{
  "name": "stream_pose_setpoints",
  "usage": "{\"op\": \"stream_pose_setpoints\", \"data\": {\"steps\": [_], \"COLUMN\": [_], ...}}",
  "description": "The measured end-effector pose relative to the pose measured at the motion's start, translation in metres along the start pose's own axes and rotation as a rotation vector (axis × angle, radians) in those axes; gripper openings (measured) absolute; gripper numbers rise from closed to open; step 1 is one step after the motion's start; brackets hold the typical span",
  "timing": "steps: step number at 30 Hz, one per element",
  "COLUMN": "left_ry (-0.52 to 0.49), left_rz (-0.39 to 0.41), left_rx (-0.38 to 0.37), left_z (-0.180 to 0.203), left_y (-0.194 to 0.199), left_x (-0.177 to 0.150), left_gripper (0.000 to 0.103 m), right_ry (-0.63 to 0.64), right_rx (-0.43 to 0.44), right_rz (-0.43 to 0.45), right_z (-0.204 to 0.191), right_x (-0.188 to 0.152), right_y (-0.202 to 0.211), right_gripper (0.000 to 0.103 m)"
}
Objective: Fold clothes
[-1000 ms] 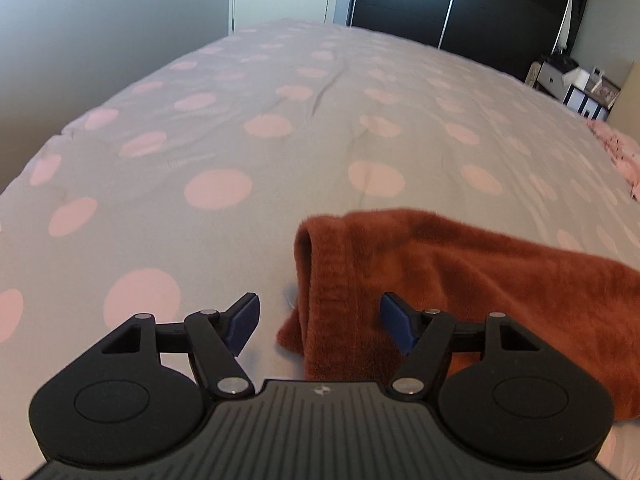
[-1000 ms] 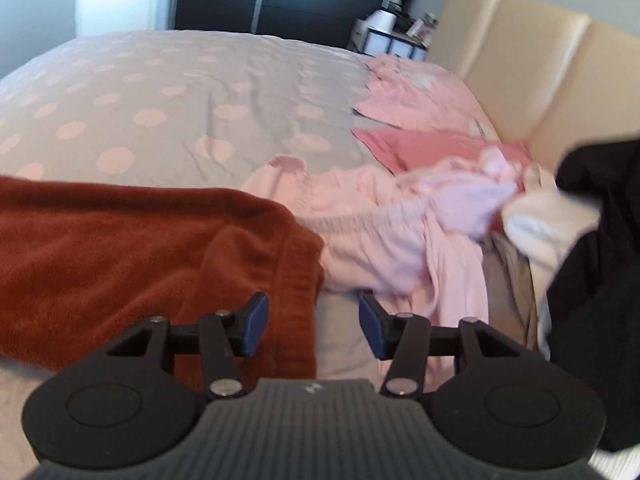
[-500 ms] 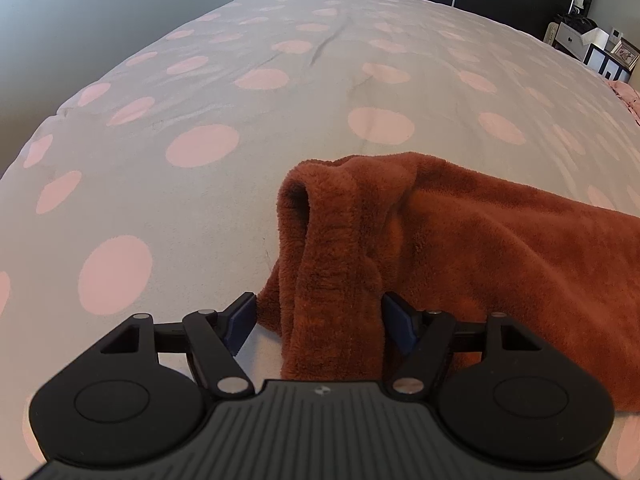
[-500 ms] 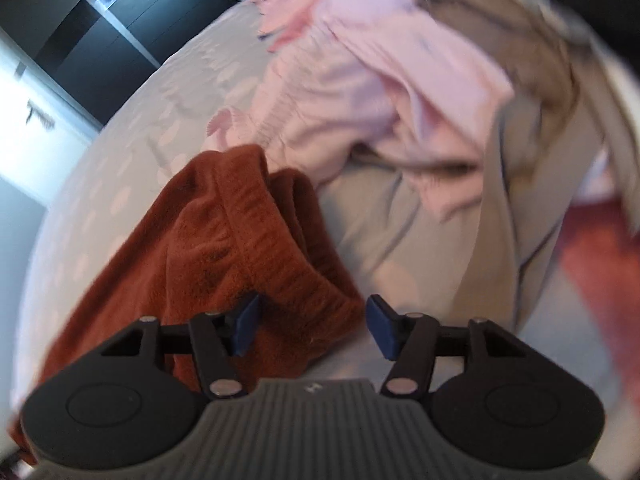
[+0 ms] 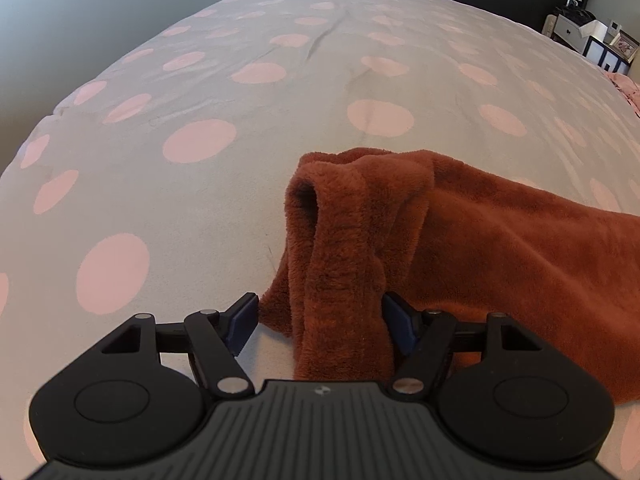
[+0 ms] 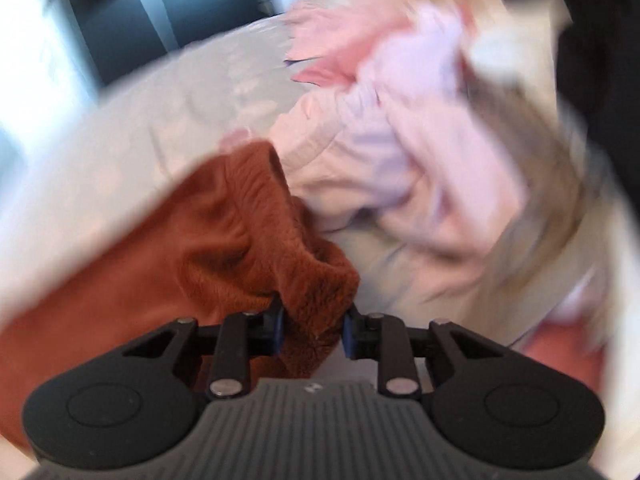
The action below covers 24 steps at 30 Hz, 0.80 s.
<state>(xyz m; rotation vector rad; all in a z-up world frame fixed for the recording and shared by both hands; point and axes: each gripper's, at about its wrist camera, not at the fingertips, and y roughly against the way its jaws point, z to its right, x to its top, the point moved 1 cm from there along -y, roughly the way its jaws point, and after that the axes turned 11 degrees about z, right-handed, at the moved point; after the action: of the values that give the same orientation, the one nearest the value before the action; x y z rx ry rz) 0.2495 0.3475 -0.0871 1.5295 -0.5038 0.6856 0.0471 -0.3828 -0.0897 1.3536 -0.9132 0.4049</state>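
Since a moment ago the right gripper (image 6: 313,330) has closed, clamping the rust fleece (image 5: 460,248) by its hem. The left gripper (image 5: 320,322) stays spread wide, straddling the fleece's other end on the duvet (image 5: 200,184).

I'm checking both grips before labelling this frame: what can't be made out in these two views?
- Right wrist view: motion blur smears the pink clothes pile; separate garments can't be told apart.
- Right gripper: the rust fleece garment fills the narrowed gap; a firm pinch is uncertain.
- Left gripper: its body hides the garment's near edge.
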Motion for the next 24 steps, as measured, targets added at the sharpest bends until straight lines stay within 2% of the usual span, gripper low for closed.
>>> {"op": "stream_pose_setpoints", "data": {"steps": [4,6,7,8,10,13,15,18,21,24], "left_ry": [-0.014,0.002,0.013,0.024,0.067,0.116,0.115,0.143,0.158,0.149], "left_rz": [0.010,0.015,0.017,0.018,0.019,0.006,-0.014,-0.026,-0.036,-0.063], "left_rx": [-0.002,-0.016,-0.024,-0.033,-0.081,-0.133,-0.116,-0.115,-0.062,-0.031], "left_z": [0.002,-0.002,-0.004,-0.006,-0.012,-0.016,-0.016,-0.012,-0.011,-0.009], "left_y": [0.005,0.009,0.011,0.014,0.019,0.020,0.012,0.000,-0.008,-0.005], "left_x": [0.002,0.001,0.001,0.001,0.000,-0.006,-0.010,-0.013,-0.003,0.008], "left_gripper": [0.066,0.066,0.066,0.066,0.068,0.074,0.074,0.074,0.072,0.061], "right_ry": [0.137,0.129,0.121,0.125,0.157,0.210,0.227,0.197,0.219,0.280], "right_rx": [-0.045,-0.050,-0.051,-0.057,-0.081,-0.135,-0.161,-0.110,-0.056,-0.015], "right_rz": [-0.059,-0.076,-0.082,-0.078,-0.065,-0.014,0.032,0.083,0.097,0.104], "right_z": [-0.010,-0.009,-0.009,-0.010,-0.012,-0.018,-0.022,-0.030,-0.048,-0.069], "right_x": [-0.013,-0.012,-0.011,-0.010,-0.008,-0.004,0.001,0.008,0.011,0.010], "right_y": [-0.011,-0.013,-0.013,-0.012,-0.007,0.008,0.021,0.038,0.046,0.049], "right_gripper": [0.030,0.032,0.036,0.044,0.051,0.053,0.053,0.055,0.057,0.057]}}
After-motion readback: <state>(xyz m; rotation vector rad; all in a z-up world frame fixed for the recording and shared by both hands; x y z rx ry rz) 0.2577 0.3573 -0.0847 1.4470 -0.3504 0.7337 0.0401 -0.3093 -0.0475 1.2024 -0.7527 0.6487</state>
